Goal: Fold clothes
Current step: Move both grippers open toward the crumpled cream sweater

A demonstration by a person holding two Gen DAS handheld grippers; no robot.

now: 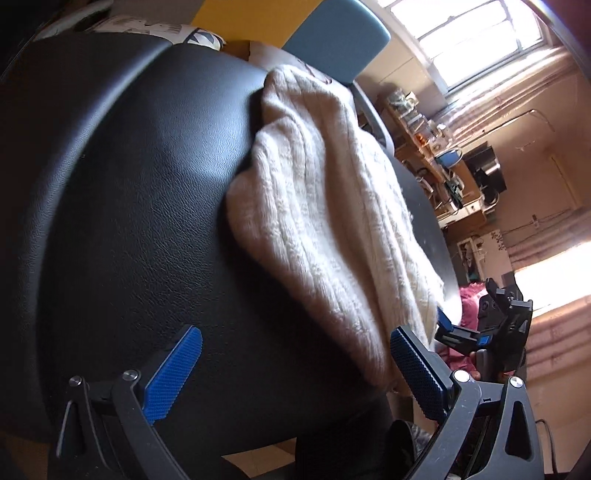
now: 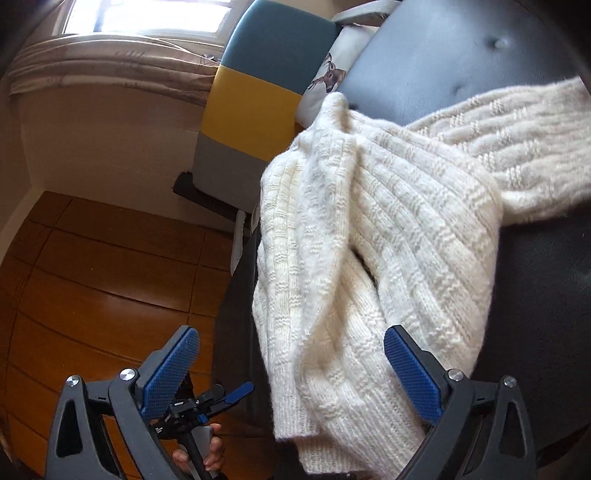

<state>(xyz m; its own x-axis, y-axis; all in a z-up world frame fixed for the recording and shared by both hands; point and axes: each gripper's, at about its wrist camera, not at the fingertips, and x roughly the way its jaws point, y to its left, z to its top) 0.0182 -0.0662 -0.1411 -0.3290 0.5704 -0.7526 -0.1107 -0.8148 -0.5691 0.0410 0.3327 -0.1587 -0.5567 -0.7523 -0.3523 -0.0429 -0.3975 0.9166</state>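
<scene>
Still at the start, by the look of it: cream knit sweater (image 2: 373,251) heaped and bunched on a black padded seat (image 1: 129,221), one part stretched off across the leather, the lower hem spilling over the seat's edge toward the floor. Left gripper (image 1: 291,373) spread wide, holding nothing, low at the seat's front edge just beside the sweater's near fold. Right gripper (image 2: 291,373) likewise wide apart and empty, hanging over the dangling hem, fabric between the blue pads but not pinched. Best to take the hem at two well-separated spots, one per side, pinching a single layer of the thick knit rather than a wad, then lift and draw the whole thing up flat onto the seat before any fold. Likely snags: fuzzy yarn catching on the ridged pads, weight dragging the garment off the slick leather. Around it, polished wooden floor (image 2: 92,288), a blue-and-yellow chair (image 2: 258,85) behind, a printed cushion (image 2: 325,85), bright window (image 1: 480,33), cluttered shelves (image 1: 436,147) far off.
</scene>
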